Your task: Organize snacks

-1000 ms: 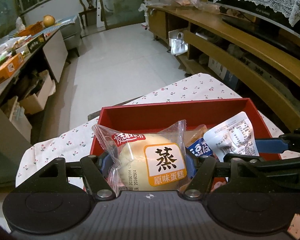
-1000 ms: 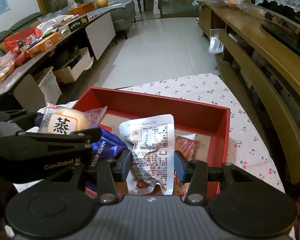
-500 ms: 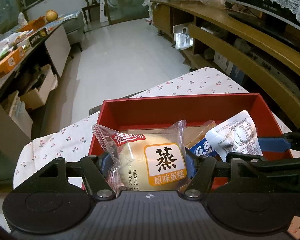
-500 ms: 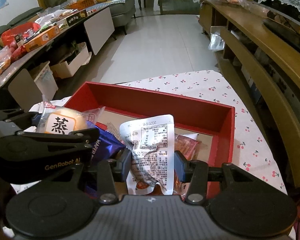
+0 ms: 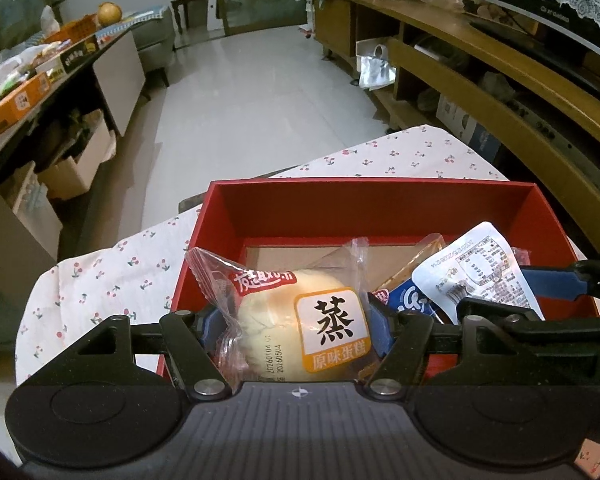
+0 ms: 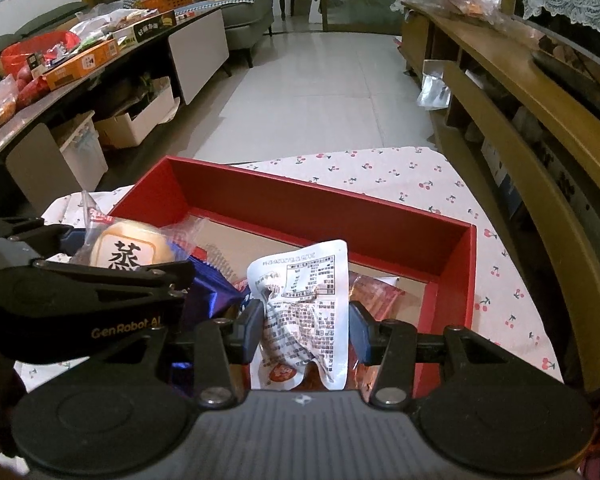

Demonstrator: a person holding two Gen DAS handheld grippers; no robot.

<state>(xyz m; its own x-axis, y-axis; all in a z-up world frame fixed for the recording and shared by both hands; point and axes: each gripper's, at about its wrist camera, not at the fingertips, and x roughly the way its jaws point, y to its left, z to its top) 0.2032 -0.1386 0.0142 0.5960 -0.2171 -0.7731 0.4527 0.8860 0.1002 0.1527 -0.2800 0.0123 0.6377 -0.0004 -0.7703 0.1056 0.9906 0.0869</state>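
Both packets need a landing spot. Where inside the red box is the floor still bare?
Bare cardboard floor runs along the far wall of the red box. The near side is crowded: blue wafer packet and orange-red packet lie there, below the steamed cake and white pouch.

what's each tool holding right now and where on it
Left tool pinches the wrapped cake across its sides; right tool pinches the white packet by its lower side edges, both over the red box.
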